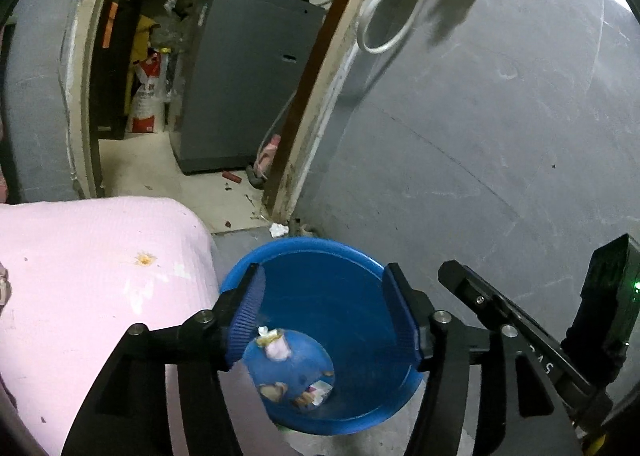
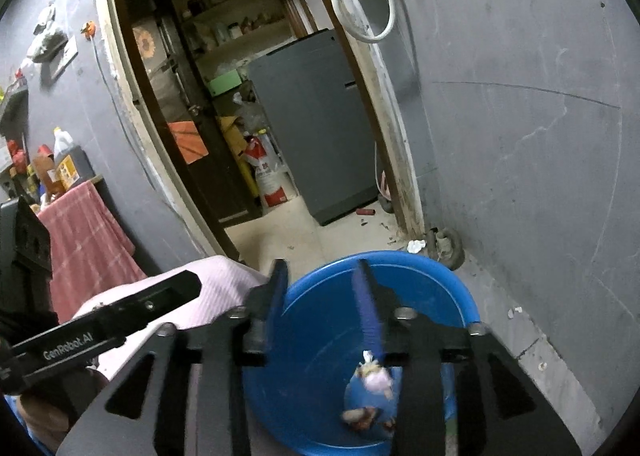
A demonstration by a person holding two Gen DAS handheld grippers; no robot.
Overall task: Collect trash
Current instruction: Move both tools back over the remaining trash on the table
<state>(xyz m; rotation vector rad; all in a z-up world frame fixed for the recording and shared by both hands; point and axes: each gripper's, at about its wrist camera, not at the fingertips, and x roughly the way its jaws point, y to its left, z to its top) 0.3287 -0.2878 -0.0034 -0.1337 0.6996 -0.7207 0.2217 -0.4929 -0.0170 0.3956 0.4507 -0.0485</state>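
Note:
A blue plastic bucket (image 1: 352, 268) stands on the floor beside a pink-covered table (image 1: 92, 280). Scraps of trash (image 1: 276, 348) are in it: a pink and white crumpled wad partway down, with wrapper bits (image 1: 316, 396) at the bottom. My left gripper (image 1: 324, 308) is open and empty above the bucket's mouth. My right gripper (image 2: 322, 304) is open and empty over the bucket (image 2: 460, 288) too, with the wad (image 2: 376, 376) below its right finger. Each gripper shows at the edge of the other's view.
A grey wall (image 1: 500, 136) rises right of the bucket. A doorway behind leads to a room with a grey appliance (image 1: 244, 80) and a sack (image 1: 148, 96). A crumpled white paper (image 1: 279, 230) lies on the floor by the door frame. A red cloth (image 2: 88, 240) hangs at left.

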